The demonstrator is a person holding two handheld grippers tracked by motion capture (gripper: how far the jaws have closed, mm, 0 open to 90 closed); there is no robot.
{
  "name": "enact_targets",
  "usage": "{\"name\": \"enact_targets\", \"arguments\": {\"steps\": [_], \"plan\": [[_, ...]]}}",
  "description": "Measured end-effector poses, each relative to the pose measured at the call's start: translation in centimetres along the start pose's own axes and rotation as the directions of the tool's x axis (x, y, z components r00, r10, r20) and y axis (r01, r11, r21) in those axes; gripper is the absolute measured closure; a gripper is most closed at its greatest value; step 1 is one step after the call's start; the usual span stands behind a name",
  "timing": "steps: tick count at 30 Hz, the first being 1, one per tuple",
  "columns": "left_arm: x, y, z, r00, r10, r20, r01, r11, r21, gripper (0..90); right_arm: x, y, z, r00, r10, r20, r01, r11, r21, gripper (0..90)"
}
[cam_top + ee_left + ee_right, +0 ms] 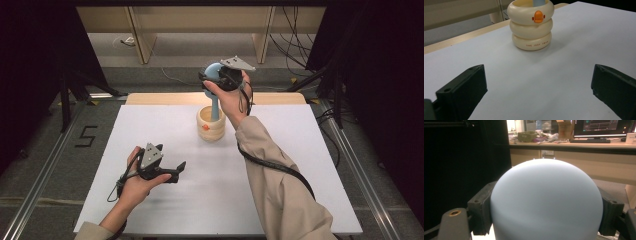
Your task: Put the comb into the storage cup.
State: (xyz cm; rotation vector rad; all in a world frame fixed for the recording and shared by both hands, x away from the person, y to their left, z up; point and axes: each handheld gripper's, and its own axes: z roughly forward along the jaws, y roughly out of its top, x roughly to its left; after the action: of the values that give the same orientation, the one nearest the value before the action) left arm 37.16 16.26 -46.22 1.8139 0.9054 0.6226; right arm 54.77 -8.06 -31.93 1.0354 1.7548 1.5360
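Observation:
A cream holder (pixel 210 127) made of three stacked rings, with an orange duck bill on its front, stands at the back middle of the white table (pixel 280 165). A pale blue piece with a round head (pixel 212 70) rises from it on a thin stem (pixel 215 107). My right gripper (pixel 213 76) is shut on that head, and in the right gripper view the jaws press both sides of the blue dome (pixel 546 200). My left gripper (pixel 178 172) rests open near the front left. Between its wide-apart jaws lies bare table, with the holder (pixel 531 27) well ahead.
A wooden strip (pixel 165 98) runs along the table's far edge. Black curtains hang at both sides. Cables lie on the floor behind, and a "5" mark (pixel 86 136) sits on the floor at the left. A desk with a monitor (pixel 599 127) stands far off.

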Motion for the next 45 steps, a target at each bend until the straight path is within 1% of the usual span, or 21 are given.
{"name": "enact_targets", "arguments": {"steps": [11,17,31,45], "plan": [[0.0,0.0,0.0,1.0000,-0.001,0.002,0.001,1.0000,0.001,0.0,0.1,-0.3,0.1,0.9999,-0.015,-0.003,0.015,0.9998,0.010,20.6],[0.0,0.0,0.0,1.0000,-0.002,0.003,0.002,1.0000,-0.001,0.0,0.1,-0.6,0.2,0.9999,-0.011,-0.001,0.011,0.9998,0.016,20.6],[0.0,0.0,0.0,1.0000,-0.001,0.002,0.001,1.0000,-0.001,0.0,0.0,-0.9,0.5,0.9998,-0.021,0.005,0.020,0.9994,0.029,20.7],[0.0,0.0,0.0,1.0000,-0.002,0.000,0.002,1.0000,-0.001,0.0,0.1,-1.1,0.6,0.9991,-0.041,0.002,0.041,0.9985,0.036,20.6]]}}
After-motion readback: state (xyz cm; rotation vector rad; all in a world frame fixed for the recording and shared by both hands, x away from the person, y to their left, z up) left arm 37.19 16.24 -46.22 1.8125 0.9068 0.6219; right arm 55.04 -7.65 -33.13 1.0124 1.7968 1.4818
